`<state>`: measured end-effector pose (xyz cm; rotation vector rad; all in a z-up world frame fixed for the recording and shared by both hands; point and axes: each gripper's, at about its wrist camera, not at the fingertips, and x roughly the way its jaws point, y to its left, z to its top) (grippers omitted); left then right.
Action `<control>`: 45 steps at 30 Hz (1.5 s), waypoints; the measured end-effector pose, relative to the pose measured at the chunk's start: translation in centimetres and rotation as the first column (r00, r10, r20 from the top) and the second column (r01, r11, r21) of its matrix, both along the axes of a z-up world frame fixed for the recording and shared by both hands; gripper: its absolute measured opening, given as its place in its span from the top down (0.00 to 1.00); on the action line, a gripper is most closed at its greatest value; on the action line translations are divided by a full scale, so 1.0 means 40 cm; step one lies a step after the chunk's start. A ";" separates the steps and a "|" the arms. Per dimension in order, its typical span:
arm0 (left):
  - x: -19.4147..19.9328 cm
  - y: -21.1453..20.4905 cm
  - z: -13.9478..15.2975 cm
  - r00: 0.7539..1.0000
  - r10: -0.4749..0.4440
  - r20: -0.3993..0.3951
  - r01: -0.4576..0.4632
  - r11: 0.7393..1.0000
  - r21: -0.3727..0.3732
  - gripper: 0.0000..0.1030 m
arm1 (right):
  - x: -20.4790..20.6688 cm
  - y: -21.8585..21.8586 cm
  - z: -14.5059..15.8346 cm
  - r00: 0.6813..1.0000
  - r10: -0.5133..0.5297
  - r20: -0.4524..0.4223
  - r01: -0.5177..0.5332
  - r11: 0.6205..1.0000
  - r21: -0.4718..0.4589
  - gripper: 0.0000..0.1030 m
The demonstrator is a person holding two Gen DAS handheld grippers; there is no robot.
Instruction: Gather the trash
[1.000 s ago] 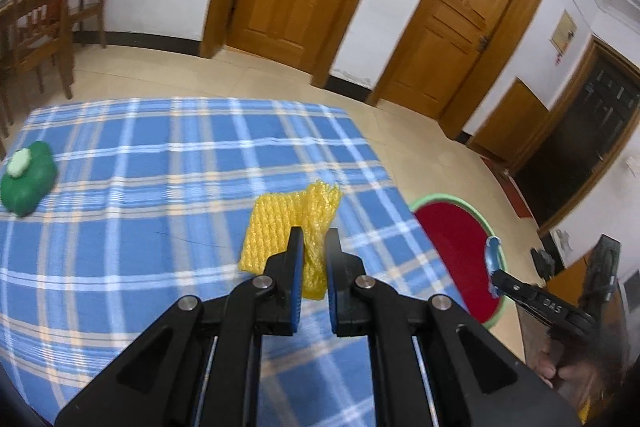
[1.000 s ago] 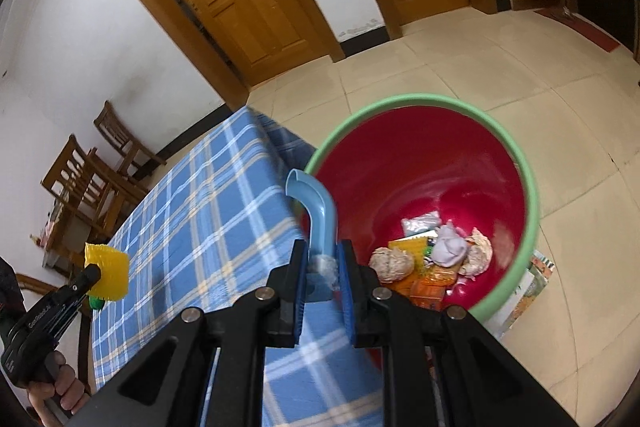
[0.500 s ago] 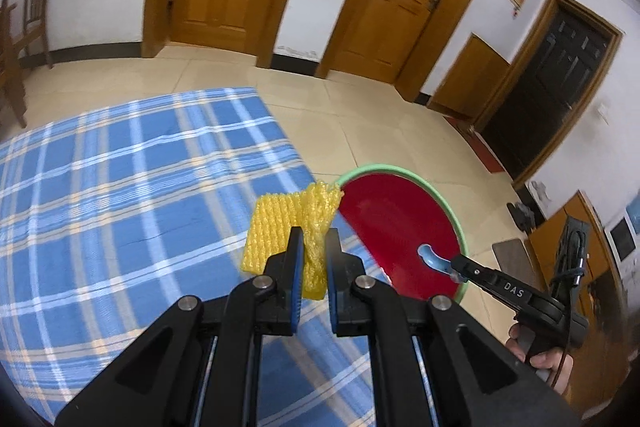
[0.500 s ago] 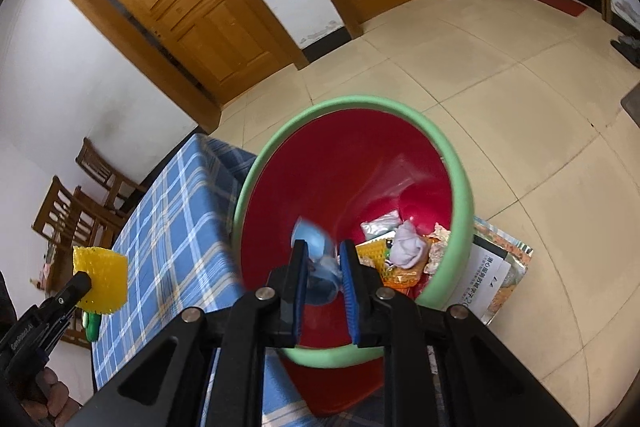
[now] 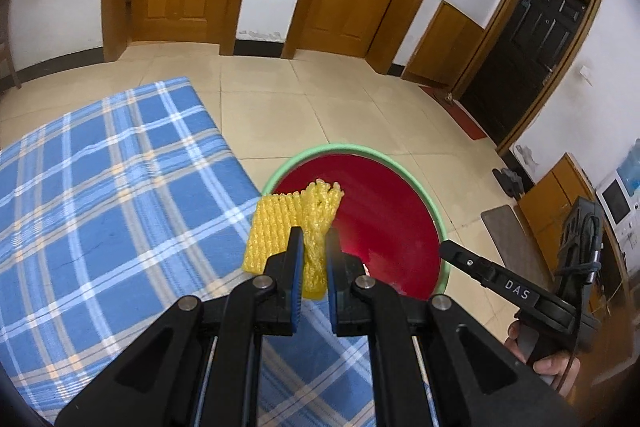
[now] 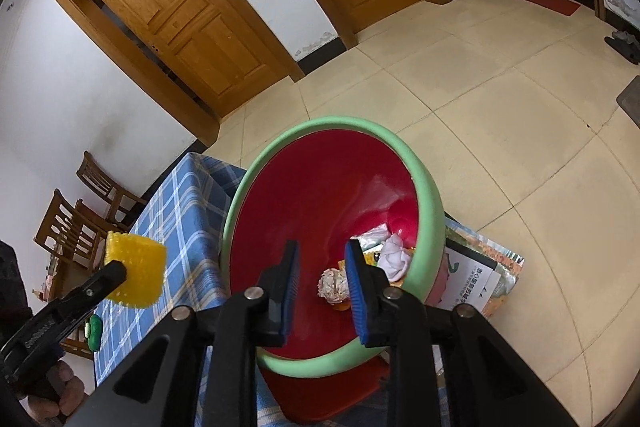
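Yellow foam net (image 5: 294, 227) clamped in left hand-held gripper (image 5: 312, 247); right hand-held gripper (image 6: 322, 267) opening, empty; blue plaid tablecloth (image 5: 100, 195), tiled floor (image 5: 304, 107).

We read "DAS" in white letters on the black arm of the right gripper (image 5: 452, 251). A printed sheet (image 6: 476, 283) lying under the red bin (image 6: 432, 211) on its right carries a large green "2" and dark print too small to read.
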<state>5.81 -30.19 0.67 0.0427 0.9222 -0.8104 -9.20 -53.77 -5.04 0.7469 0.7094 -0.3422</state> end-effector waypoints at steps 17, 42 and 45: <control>-0.002 -0.116 -0.059 0.996 -0.079 -0.037 0.081 0.996 0.039 0.71 | -0.032 -0.024 0.012 0.999 -0.030 0.021 0.030 0.999 -0.022 0.70; -0.011 -0.056 -0.003 1.000 -0.025 0.005 0.025 1.000 0.012 0.49 | -0.042 0.011 0.043 0.999 0.003 0.040 -0.001 0.998 -0.055 0.62; -0.022 -0.030 0.011 1.000 -0.004 0.017 0.004 1.000 0.015 0.49 | -0.043 0.028 0.057 0.999 0.023 0.047 -0.020 0.997 -0.071 0.57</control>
